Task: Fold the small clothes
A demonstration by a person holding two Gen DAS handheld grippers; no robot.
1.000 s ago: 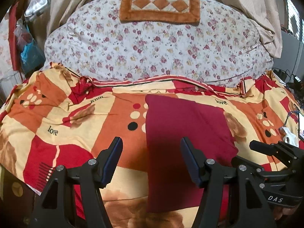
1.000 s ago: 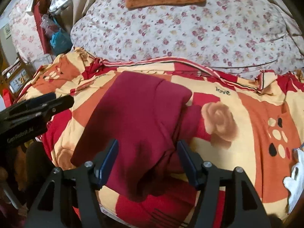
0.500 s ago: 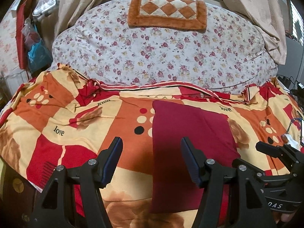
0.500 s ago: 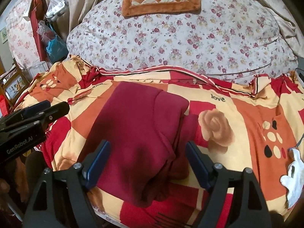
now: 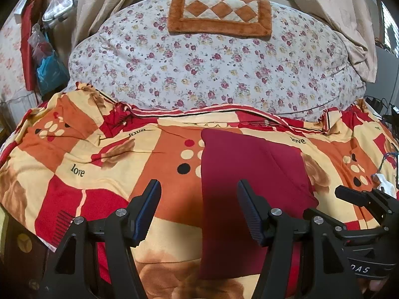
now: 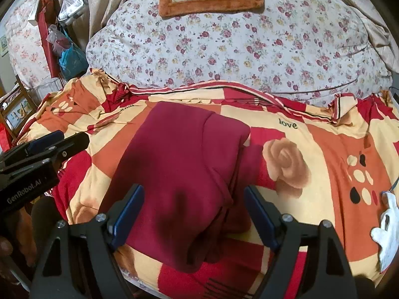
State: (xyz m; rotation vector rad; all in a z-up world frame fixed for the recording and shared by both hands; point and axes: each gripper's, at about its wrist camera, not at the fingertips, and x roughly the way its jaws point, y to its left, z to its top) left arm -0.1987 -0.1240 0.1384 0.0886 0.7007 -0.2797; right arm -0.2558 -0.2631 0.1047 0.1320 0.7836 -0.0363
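Both fisheye cameras are looking forward and downward along their own tongs, close above the bed. Each is catching the dark red garment (image 5: 249, 186) (image 6: 179, 169) ahead (and the other tool at its frame edge).

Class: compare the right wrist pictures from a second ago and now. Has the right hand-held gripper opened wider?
Yes. The right hand-held gripper stands wider: its fingers now straddle more of the maroon garment, which lies on the patterned blanket, touching neither finger.
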